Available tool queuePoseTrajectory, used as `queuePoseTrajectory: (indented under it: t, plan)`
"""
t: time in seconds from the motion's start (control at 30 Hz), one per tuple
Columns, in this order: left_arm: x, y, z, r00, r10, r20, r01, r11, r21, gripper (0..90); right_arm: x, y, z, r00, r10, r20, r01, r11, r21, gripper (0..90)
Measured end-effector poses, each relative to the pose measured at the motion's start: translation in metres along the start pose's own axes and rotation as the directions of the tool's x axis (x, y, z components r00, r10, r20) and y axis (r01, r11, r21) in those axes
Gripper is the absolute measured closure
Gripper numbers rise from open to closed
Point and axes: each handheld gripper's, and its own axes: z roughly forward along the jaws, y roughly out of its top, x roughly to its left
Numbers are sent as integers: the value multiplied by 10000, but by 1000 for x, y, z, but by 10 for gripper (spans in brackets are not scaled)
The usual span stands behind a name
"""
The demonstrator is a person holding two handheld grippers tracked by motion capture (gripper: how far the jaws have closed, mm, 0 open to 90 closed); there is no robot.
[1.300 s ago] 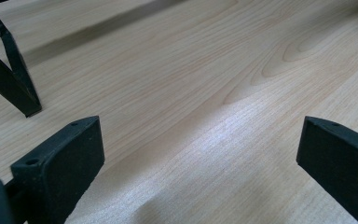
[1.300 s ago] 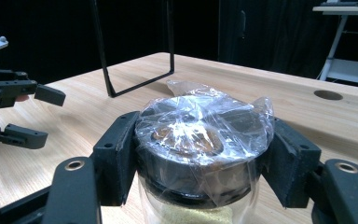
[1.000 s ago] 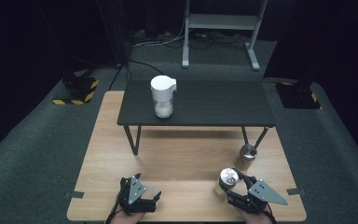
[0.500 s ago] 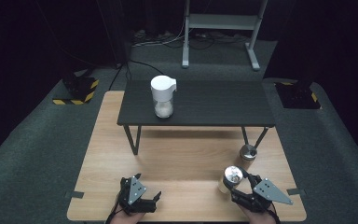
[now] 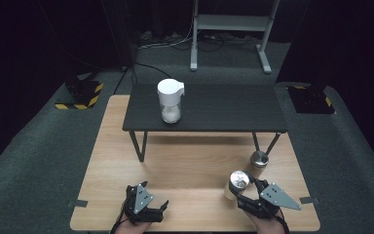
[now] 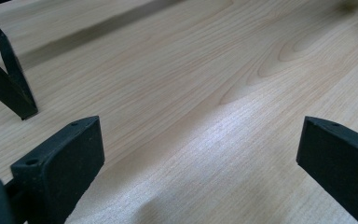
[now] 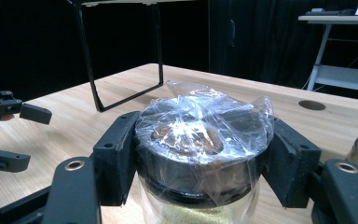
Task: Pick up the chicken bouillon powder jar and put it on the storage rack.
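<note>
My right gripper [image 5: 239, 188] is shut on the black lid of a glass jar [image 5: 237, 181] near the wooden table's front right. In the right gripper view the two jaws clamp that lid [image 7: 200, 140] from both sides. Crinkled clear plastic wrap covers its top, and yellowish grains show in the glass below. My left gripper [image 5: 154, 194] rests low at the front left, open, with only bare wood between its jaws [image 6: 200, 149]. It also appears far off as the left gripper [image 7: 9, 128] in the right gripper view.
A second jar with a metal lid [image 5: 259, 160] stands just behind and to the right of the held one. A low black table [image 5: 224, 114] stands on the wooden table [image 5: 185, 161]. It carries a white-lidded jar [image 5: 170, 101]. Its thin black legs [image 6: 9, 79] rise near my left gripper.
My right gripper has edged slightly away from the front edge with the jar in its grip. The left gripper has stayed where it was.
</note>
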Motion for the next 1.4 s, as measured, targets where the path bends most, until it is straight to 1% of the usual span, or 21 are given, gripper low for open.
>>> queuePoseTrajectory:
  t: [0.1, 0.5, 0.67, 0.87, 1.27, 1.4]
  plan:
    - [0, 0, 0, 10000, -14, 15, 14, 10000, -16, 10, -1, 4, 2, 10000, -79, -29, 79, 10000, 20, 343]
    - [0, 0, 0, 10000, 30, 58, -30, 10000, -7, 10, -6, 28, 6, 9997, -222, -44, 221, 9995, -232, 344]
    - [0, 0, 0, 10000, 21, 84, -21, 10000, -22, 10, -8, 35, 9, 9998, -189, -66, 187, 9994, -308, 344]
    - [1, 0, 0, 9999, -10, 117, 11, 10000, -31, 10, -9, 44, 11, 9995, -313, -69, 310, 9986, -421, 344]
    - [1, 0, 0, 9999, 1, 150, -1, 10000, -20, 10, -13, 60, 11, 9995, -305, -1, 304, 9979, -577, 343]
    - [1, 0, 0, 9999, 22, 150, -22, 10000, -20, 10, -14, 65, 11, 9993, -370, 30, 371, 9974, -621, 344]
